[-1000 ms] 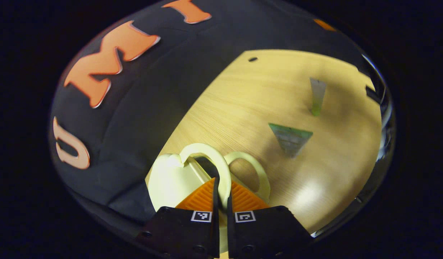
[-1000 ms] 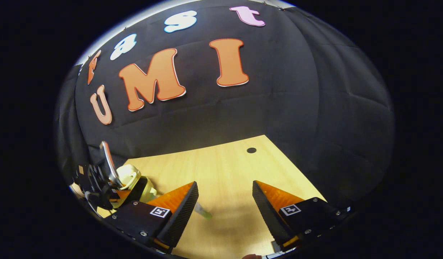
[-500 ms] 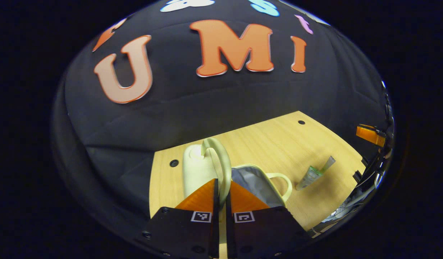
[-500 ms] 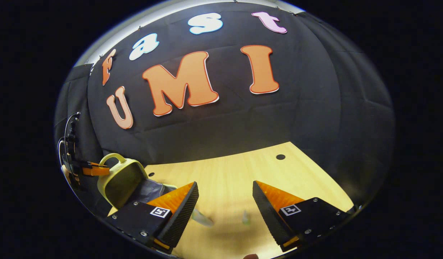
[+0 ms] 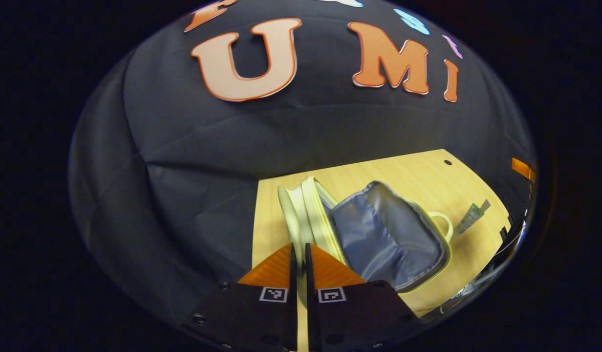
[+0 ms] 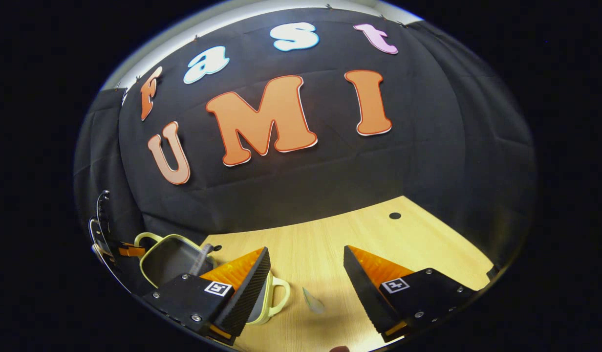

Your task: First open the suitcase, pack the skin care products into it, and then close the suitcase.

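The pale yellow suitcase [image 5: 379, 234] lies open on the wooden table [image 5: 403, 171], its grey lining showing. Its lid [image 5: 301, 210] stands on edge at the left. My left gripper [image 5: 299, 248] is shut on the lid's handle, a pale strip squeezed between its fingers. A green and silver skin care tube [image 5: 472, 217] lies on the table right of the case. In the right gripper view, the open case [image 6: 169, 259] sits at the far left, with the left gripper [image 6: 134, 251] on its lid handle. My right gripper [image 6: 306, 249] hangs open above the table, and the tube [image 6: 313, 300] lies below it.
The base's loop handle [image 6: 277, 295] sticks out toward the tube. Black cloth walls close off the table at the back and left. A small round hole [image 6: 394, 215] marks the table's far right corner. Bare wood [image 6: 330, 234] stretches between the case and that corner.
My left gripper has swung the lid up and over by its handle, and the case now lies wide open with its lining showing. The right gripper stays open, shifted only slightly.
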The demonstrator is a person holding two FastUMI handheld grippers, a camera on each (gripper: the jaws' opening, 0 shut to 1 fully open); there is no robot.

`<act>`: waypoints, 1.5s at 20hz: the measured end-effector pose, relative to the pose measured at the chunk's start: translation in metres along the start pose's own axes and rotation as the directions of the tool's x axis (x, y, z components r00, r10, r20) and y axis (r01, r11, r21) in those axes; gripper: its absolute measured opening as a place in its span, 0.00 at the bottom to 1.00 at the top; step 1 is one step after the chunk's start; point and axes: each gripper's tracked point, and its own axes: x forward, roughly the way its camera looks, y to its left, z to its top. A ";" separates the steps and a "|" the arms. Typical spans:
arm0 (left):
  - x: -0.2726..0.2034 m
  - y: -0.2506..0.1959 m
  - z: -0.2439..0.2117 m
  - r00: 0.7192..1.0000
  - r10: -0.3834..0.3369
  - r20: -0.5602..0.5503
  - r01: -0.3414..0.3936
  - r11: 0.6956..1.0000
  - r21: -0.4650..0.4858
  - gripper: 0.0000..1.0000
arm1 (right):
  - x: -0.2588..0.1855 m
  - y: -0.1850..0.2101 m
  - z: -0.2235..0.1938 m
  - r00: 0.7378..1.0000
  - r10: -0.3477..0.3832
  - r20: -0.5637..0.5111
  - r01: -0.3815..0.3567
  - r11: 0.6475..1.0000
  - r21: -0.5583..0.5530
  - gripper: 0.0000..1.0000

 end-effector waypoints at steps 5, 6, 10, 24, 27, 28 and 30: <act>0.038 0.053 -0.070 0.993 0.011 -0.119 -0.021 0.996 -0.082 0.08 | -0.002 0.012 -0.006 0.999 -0.030 -0.015 0.029 0.998 -0.049 0.96; 0.045 0.061 -0.085 0.989 0.004 -0.150 -0.020 0.995 -0.103 0.08 | -0.002 0.014 -0.006 0.999 -0.033 -0.018 0.032 0.998 -0.053 0.96; 0.078 0.069 -0.134 0.961 -0.017 -0.276 -0.023 0.990 -0.142 0.09 | -0.002 0.017 -0.006 0.998 -0.052 -0.021 0.051 0.997 -0.066 0.96; 0.082 0.097 -0.108 0.966 0.198 -0.167 -0.219 0.969 -0.116 0.75 | -0.012 -0.004 -0.013 0.995 -0.087 -0.039 0.083 0.993 -0.079 0.96; 0.054 0.081 -0.057 0.970 0.241 -0.035 -0.244 0.966 -0.083 0.99 | -0.013 -0.014 -0.012 0.996 -0.086 -0.037 0.083 0.994 -0.077 0.95; 0.044 0.071 -0.035 0.969 0.246 0.016 -0.245 0.967 -0.070 0.99 | -0.012 -0.018 -0.012 0.996 -0.084 -0.036 0.081 0.994 -0.077 0.96; 0.010 0.048 0.000 0.968 0.229 0.100 -0.225 0.973 -0.046 0.99 | -0.011 -0.026 -0.012 0.996 -0.079 -0.035 0.075 0.994 -0.083 0.95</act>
